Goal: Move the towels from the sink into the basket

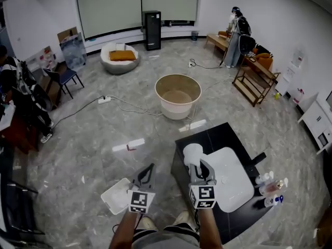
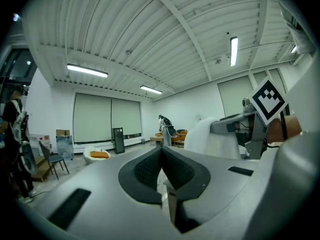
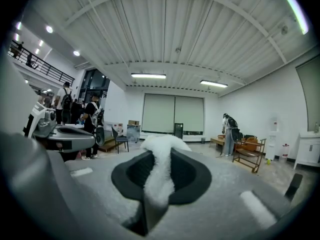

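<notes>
Counting one white towel (image 1: pixel 193 152) in view, one round basket (image 1: pixel 176 112), one white sink (image 1: pixel 234 184), two grippers. Also seeing one flat white piece (image 1: pixel 115 195) on the floor; can't tell what it is. A small cluster of bottles (image 1: pixel 271 185) is standing on the black counter (image 1: pixel 207 138) to the right of the sink, too small to count exactly.

I am clenching my right gripper (image 1: pixel 196 165) on the towel. In the right gripper view the jaws are nearly together, with a narrow fold of the fluffy white cloth pinched between the pads and the rest bunching up past the tips. My left gripper (image 1: pixel 150 168) is clenched too, and in the left gripper view its jaws are meeting with nothing between them. It is hanging over the floor just beside the flat white piece, to the left of the counter.

The towel is sitting right at the tip of my right gripper, raised over the left part of the counter just beside the sink's left edge. The basket is standing on the floor ahead of both grippers, beyond the far corner of the counter and well apart from the towel. The left gripper view is also catching the towel off to its right, beside the right gripper's marker cube
</notes>
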`<state>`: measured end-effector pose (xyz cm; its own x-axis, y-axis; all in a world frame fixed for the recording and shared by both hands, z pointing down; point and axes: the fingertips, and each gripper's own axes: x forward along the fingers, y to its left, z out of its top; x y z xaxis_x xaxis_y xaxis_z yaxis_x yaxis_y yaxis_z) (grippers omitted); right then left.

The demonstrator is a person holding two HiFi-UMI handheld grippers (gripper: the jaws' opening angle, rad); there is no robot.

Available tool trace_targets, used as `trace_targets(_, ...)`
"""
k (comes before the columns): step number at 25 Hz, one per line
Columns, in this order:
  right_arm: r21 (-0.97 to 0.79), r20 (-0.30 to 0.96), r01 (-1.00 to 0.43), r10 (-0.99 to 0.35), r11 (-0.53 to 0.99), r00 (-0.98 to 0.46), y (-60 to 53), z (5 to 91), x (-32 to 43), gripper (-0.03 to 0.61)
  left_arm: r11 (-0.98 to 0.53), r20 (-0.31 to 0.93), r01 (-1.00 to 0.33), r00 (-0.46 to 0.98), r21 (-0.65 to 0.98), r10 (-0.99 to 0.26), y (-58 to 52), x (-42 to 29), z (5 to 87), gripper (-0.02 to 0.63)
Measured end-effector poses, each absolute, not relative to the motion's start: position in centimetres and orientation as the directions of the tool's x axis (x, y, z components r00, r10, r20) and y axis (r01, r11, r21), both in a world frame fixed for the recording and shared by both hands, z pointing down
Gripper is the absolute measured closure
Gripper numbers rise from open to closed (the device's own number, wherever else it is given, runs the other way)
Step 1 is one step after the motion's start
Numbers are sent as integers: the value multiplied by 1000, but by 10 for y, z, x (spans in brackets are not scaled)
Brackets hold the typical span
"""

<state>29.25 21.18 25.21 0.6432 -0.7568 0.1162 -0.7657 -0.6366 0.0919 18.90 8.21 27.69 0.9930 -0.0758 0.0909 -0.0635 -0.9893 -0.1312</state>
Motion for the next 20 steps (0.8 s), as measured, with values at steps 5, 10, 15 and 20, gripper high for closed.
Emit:
trace_targets(5, 80, 86, -802, -798, -591, 597, 170, 243, 266, 525, -982, 84, -127, 987, -138, -139, 45, 153, 276, 604)
trace_targets(10, 71, 69, -841, -838, -536, 541, 123, 240, 235, 525, -969, 79, -195, 975, -151, -208, 5, 115, 274, 604)
trace_targets(15, 39, 65, -882, -880, -470, 471, 75, 239, 201, 525, -950, 83, -269, 955, -156, -284, -32, 70, 272, 604)
trace_targets(20, 12, 69, -923, -921, -384, 384, 25, 252, 161, 525, -920, 83, -357, 924, -161, -373, -68, 20, 278, 604)
